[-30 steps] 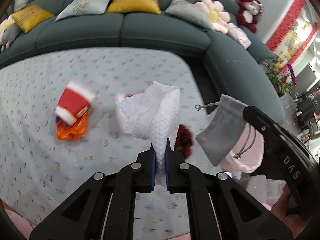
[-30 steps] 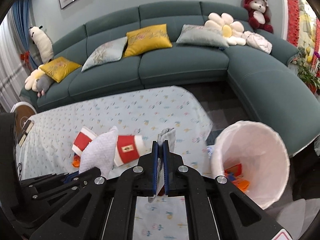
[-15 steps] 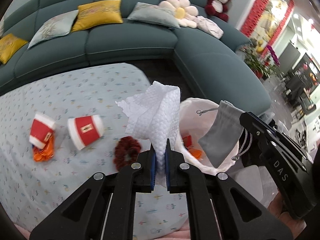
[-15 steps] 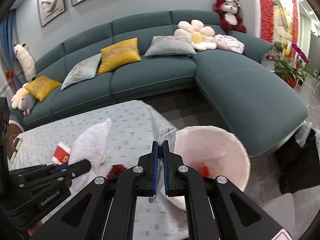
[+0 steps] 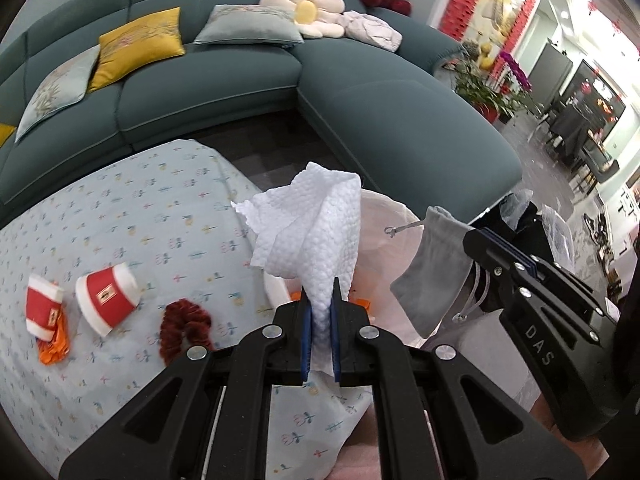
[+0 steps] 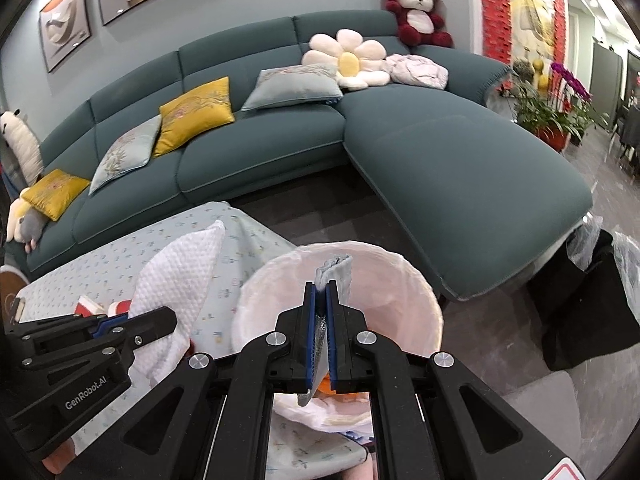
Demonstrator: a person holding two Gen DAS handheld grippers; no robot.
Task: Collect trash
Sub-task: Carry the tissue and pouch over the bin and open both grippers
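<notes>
- The left gripper (image 5: 320, 292) has its jaws clamped on a white embossed paper towel (image 5: 312, 232), which stands up in crumpled folds above the blue pads.
- From the left wrist view, the towel hangs over the near rim of the white-lined trash bin (image 5: 384, 216), which lies at about 1 o'clock from the fingertips.
- The right gripper (image 6: 320, 292) has its jaws pressed together on a small grey drawstring pouch (image 6: 334, 270); the pouch's top edge pokes up past the pads and its lower end dangles below them.
- In the right wrist view the pouch sits directly over the open mouth of the bin (image 6: 424, 300), with orange scraps visible inside it.
- In the left wrist view the right gripper enters from 3 o'clock, the pouch hanging from its tip beside the bin.
- On the patterned tablecloth (image 5: 140, 208), at 9 o'clock from the left gripper, lie two red-and-white paper cups (image 5: 106, 294), an orange wrapper (image 5: 54, 346) under the far-left cup, and a dark red scrunchie (image 5: 184, 326).
- A teal sectional sofa (image 6: 440, 152) with cushions curves across 12 o'clock behind the table.
</notes>
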